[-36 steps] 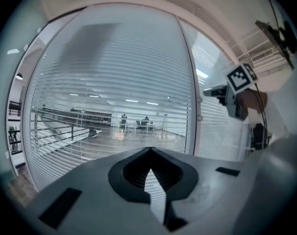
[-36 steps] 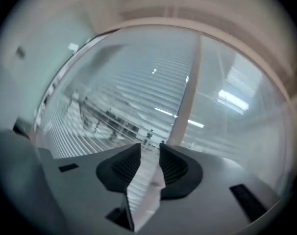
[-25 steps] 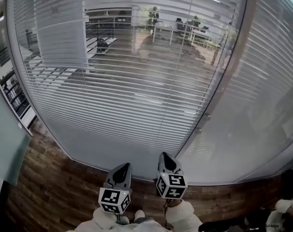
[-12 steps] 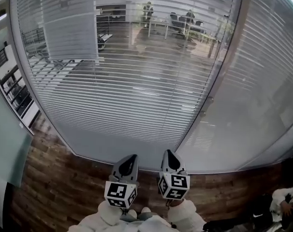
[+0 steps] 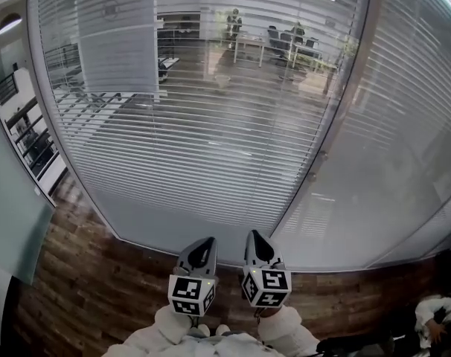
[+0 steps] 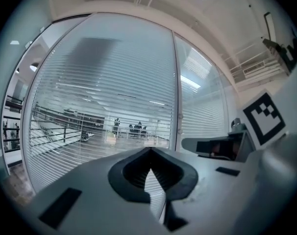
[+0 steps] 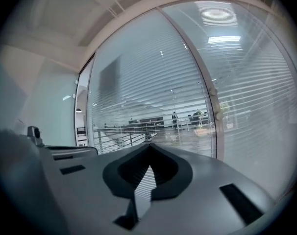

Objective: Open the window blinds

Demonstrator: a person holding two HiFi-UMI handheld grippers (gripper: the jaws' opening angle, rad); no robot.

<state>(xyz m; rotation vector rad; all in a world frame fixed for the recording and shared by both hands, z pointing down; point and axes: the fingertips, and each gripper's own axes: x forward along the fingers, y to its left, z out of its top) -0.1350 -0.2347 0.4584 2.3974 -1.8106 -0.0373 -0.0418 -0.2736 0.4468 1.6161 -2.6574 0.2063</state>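
White horizontal window blinds hang behind a tall glass pane and are tilted enough that an office beyond shows through. A second blind-covered pane stands to the right of a grey frame post. The post carries small knobs, which show again as the knobs in the right gripper view. My left gripper and right gripper are held side by side, low in the head view, short of the glass. Both point level at the blinds with jaws shut and nothing in them.
Dark wood floor runs along the base of the window. A teal wall panel stands at the left. Part of a person shows at the lower right corner. The right gripper appears beside my left one.
Both grippers have edged forward toward the window, and the left one has drawn closer to the right one. The blinds' slats look the same.
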